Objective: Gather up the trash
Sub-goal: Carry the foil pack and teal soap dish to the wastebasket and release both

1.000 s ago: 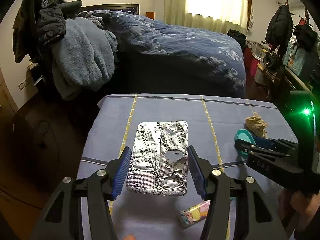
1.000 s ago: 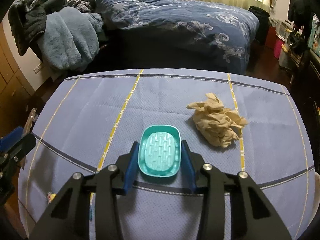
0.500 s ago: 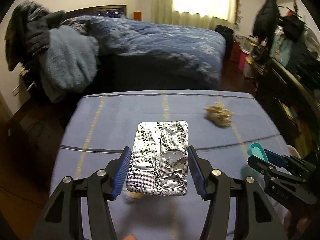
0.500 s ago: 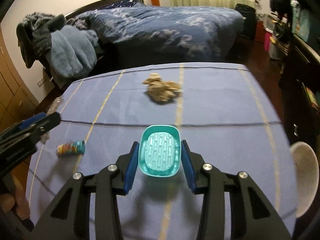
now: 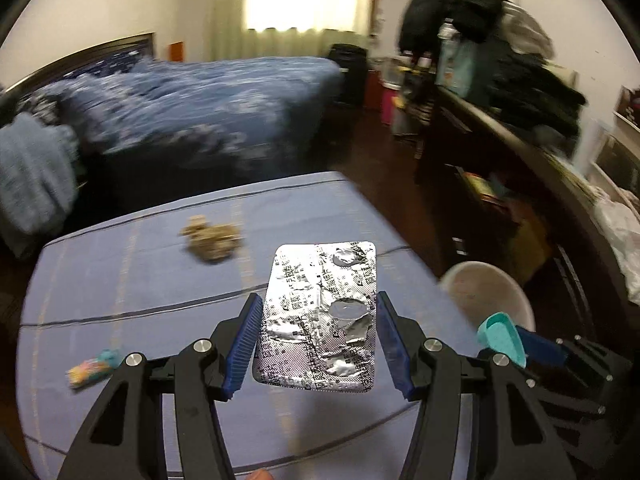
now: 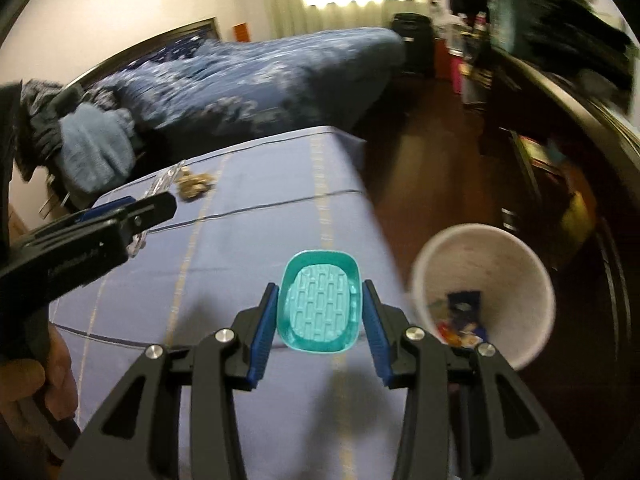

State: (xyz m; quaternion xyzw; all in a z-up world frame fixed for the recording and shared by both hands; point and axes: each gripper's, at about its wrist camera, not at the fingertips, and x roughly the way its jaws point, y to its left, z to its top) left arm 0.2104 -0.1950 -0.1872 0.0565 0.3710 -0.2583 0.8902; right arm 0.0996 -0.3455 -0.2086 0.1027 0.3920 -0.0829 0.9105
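Observation:
My left gripper (image 5: 316, 344) is shut on a silver foil pill blister pack (image 5: 320, 312) and holds it above the blue tablecloth (image 5: 140, 280). My right gripper (image 6: 318, 312) is shut on a teal plastic tray (image 6: 318, 306), also seen in the left wrist view (image 5: 502, 336). A white trash bin (image 6: 484, 292) with several wrappers inside stands on the floor just right of the table; its rim shows in the left wrist view (image 5: 484, 292). A crumpled brown paper (image 5: 212, 238) and a colourful candy wrapper (image 5: 94, 368) lie on the table.
A bed with a blue quilt (image 5: 200, 112) stands behind the table. A dark shelf unit with clothes and clutter (image 5: 520, 128) runs along the right. Dark wood floor (image 6: 432, 152) lies between table and shelf. The left gripper shows at the left of the right wrist view (image 6: 100, 228).
Both grippers have swung right with their loads. The white bin has come into view at the right, and the crumpled paper and candy wrapper have shifted left.

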